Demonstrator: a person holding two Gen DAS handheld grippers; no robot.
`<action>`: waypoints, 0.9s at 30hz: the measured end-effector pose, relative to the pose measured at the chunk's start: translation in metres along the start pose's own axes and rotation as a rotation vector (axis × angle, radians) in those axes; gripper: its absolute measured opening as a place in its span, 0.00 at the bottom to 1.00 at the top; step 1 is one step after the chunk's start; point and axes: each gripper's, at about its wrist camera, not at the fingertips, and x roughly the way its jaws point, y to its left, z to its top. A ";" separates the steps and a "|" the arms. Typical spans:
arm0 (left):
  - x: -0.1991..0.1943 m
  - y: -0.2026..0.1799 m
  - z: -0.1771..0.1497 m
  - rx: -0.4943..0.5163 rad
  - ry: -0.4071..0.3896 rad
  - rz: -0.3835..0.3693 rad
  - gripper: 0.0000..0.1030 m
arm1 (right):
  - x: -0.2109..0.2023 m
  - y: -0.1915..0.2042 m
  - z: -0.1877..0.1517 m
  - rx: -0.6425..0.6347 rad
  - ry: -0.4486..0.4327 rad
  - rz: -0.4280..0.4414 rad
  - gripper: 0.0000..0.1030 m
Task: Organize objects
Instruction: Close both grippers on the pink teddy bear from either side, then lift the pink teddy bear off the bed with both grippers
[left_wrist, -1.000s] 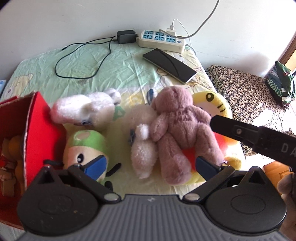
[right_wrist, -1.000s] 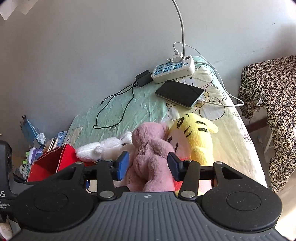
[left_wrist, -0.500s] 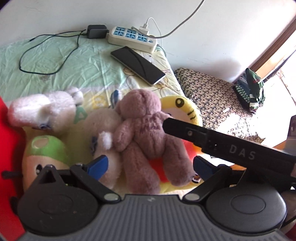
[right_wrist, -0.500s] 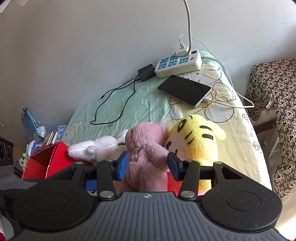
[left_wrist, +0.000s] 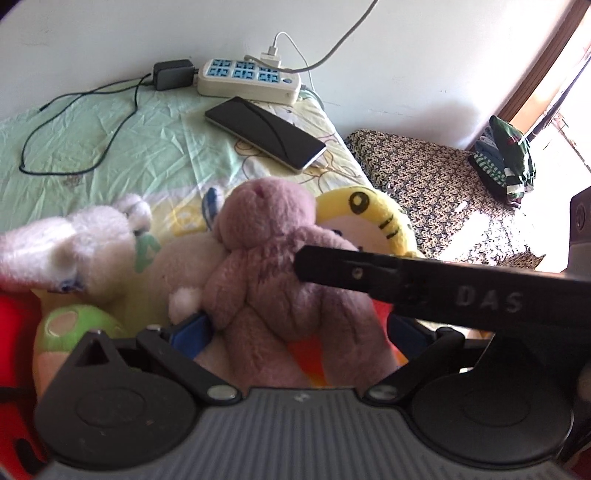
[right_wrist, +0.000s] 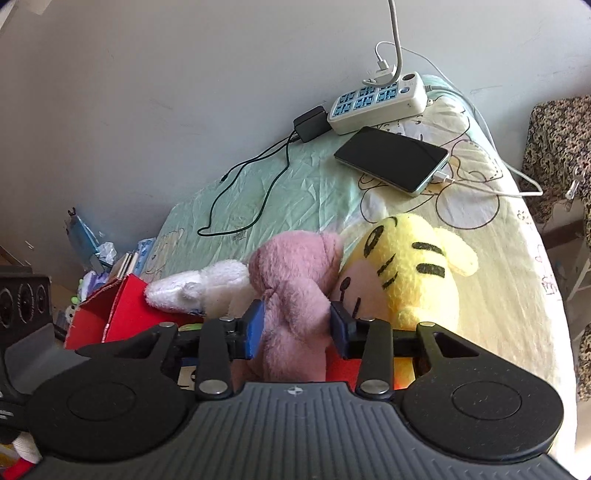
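I am at the step of taking the pink bear out of the pile of soft toys on the bed. My right gripper has just been closing its fingers, and the bear's body is now between the two blue pads; both pads touch the fur and press it in a little, so I judge this as a pinch on the bear, though maybe not yet a firm one. The bear lies on top of the yellow tiger, leaning on its face, with the white rabbit just beside it on the other side. My left gripper has its fingers spread wide, one on each side of the bear's legs, and I do not see them pressing anything. The red box stands open at the edge of the bed, just beside the rabbit, and some things are already inside; I think the bear must go there. The next move asks me to lift the bear straight up from the tiger, slowly, so that the other toys are not dragged with it, and then carry it over the rabbit to the box. The left fingers should stay out of the way, because the two grippers are very close here and can hit each other.
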 end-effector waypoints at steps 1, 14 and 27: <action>-0.001 0.002 -0.001 0.002 -0.003 0.007 0.96 | -0.001 -0.003 0.000 0.020 0.011 0.028 0.35; 0.001 -0.001 -0.004 0.053 0.010 0.117 0.89 | 0.013 -0.012 -0.007 0.176 0.081 0.160 0.30; -0.028 0.000 -0.010 0.040 -0.031 0.143 0.79 | -0.009 0.016 -0.020 0.103 0.011 0.188 0.24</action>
